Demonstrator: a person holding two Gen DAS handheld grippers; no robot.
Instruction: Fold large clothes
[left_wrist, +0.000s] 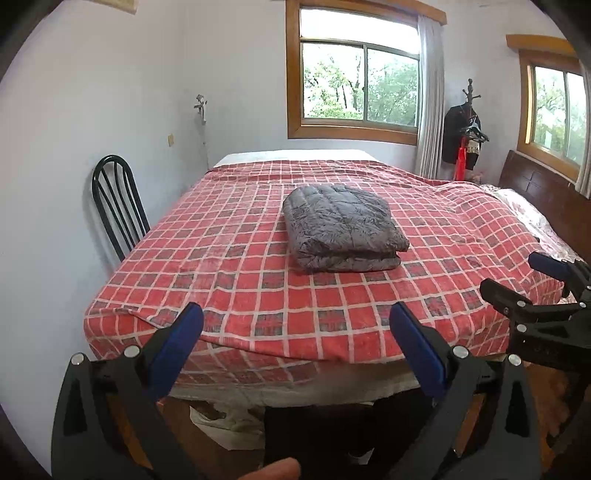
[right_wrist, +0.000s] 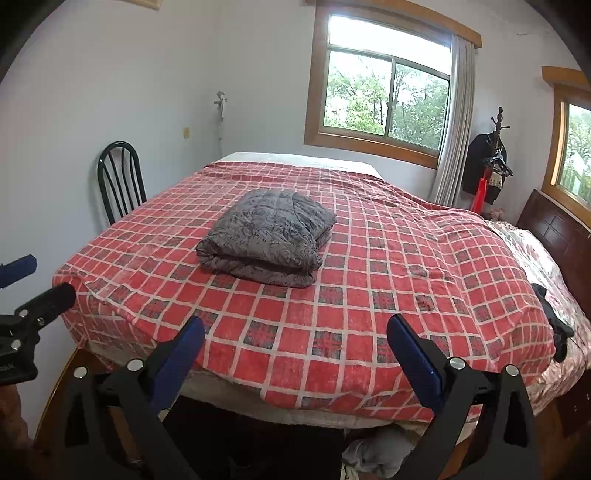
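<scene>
Left wrist view: the left gripper (left_wrist: 295, 332) is hovering short of the bed's near edge, jaws spread wide and empty. The folded grey quilted garment (left_wrist: 343, 229) is lying at 12 o'clock on the red checked bedspread (left_wrist: 221, 258). The right gripper (left_wrist: 532, 280) is entering at 3 o'clock, partly cut off, fingers parted. A black chair (left_wrist: 116, 206) is standing at 9 o'clock. No legible writing is showing.

Right wrist view: the right gripper (right_wrist: 295, 332) is holding wide apart and empty. The garment (right_wrist: 266, 236) is resting at 11 o'clock on the bedspread (right_wrist: 406, 277). The left gripper (right_wrist: 33, 284) is showing at 9 o'clock, cropped; a label on its body is too blurred to read. A dark cloth item (right_wrist: 554, 321) at 3 o'clock is hard to identify.
</scene>
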